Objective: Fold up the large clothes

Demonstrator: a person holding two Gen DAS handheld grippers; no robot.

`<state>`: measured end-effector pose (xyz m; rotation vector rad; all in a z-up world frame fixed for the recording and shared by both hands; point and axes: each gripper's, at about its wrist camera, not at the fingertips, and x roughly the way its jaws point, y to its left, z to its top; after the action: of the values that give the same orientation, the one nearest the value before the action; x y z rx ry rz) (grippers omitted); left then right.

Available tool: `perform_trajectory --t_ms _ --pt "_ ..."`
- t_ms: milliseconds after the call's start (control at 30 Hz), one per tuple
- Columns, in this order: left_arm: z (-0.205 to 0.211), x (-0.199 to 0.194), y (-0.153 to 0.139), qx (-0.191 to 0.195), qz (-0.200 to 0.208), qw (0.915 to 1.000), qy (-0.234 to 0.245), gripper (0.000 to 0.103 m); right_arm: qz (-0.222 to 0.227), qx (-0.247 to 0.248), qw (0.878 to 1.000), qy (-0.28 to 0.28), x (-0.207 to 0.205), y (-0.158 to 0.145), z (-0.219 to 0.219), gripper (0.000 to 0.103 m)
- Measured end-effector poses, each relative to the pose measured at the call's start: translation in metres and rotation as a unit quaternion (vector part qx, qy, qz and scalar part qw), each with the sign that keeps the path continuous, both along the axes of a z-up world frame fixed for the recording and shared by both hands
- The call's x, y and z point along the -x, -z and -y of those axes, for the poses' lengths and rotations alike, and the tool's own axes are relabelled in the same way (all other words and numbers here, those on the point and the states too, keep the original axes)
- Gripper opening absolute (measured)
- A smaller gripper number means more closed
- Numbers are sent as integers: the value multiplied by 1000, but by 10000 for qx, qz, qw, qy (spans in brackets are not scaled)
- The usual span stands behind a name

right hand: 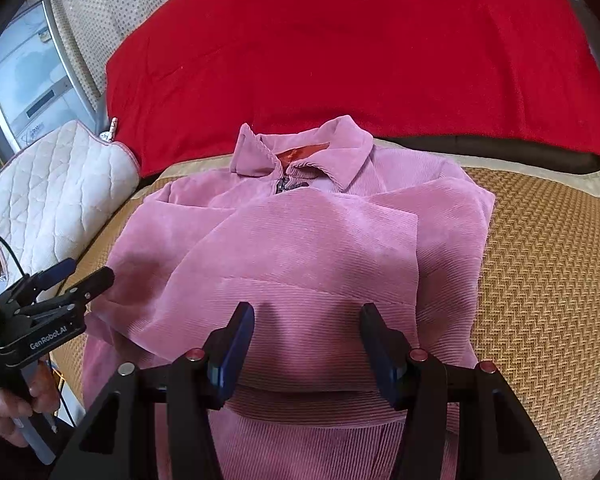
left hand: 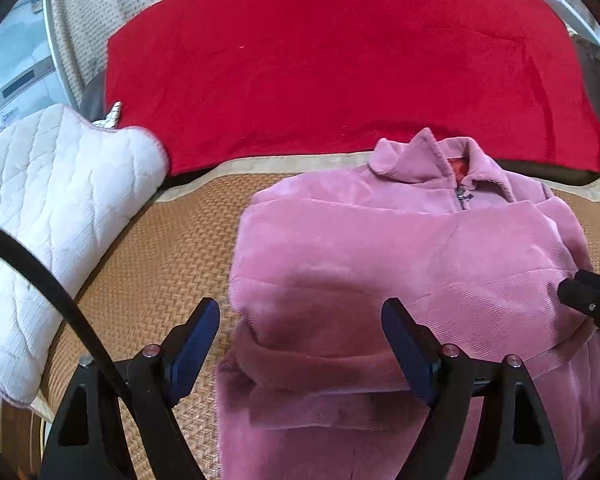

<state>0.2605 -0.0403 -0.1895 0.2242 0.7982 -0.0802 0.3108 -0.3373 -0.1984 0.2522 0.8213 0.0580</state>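
Pink corduroy jacket (right hand: 300, 248) lying collar-far on the woven mat (right hand: 539, 264), sleeves seemingly folded in — soft, thick, floppy, best pinched at the near hem — left gripper (left hand: 300, 344) and right gripper (right hand: 307, 340) both spread, empty.

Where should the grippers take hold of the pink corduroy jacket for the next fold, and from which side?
Probably the ribbed hem band at the near edge of the pink corduroy jacket, approached from the camera side. The sleeves already lie folded over the chest, the collar points away, and the hem hangs free off the woven mat. Left gripper and right gripper stand open just above it.
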Motion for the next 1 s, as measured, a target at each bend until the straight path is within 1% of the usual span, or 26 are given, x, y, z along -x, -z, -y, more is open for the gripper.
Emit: perform_trajectory --t_ms 300,633,767,833,933,1000 --pt "-19 1 -5 59 110 9996 -253 83 -1 -24 10000 -15 -3 1 -2 58" --pt "-23 -1 -9 61 184 9994 -274 83 0 2 10000 -20 -4 1 -4 58" --pt "-23 -4 -6 42 132 9996 -258 83 11 -1 10000 -3 -4 1 -5 58" --pt "-22 -11 4 18 -55 9997 -220 83 -33 32 10000 39 -5 3 -5 58" --pt "-23 -26 28 -38 -552 9982 -244 83 -184 114 9997 103 -11 12 -4 58" --pt "-27 -35 42 84 -838 9960 -291 84 -189 204 9996 74 -13 14 -6 59"
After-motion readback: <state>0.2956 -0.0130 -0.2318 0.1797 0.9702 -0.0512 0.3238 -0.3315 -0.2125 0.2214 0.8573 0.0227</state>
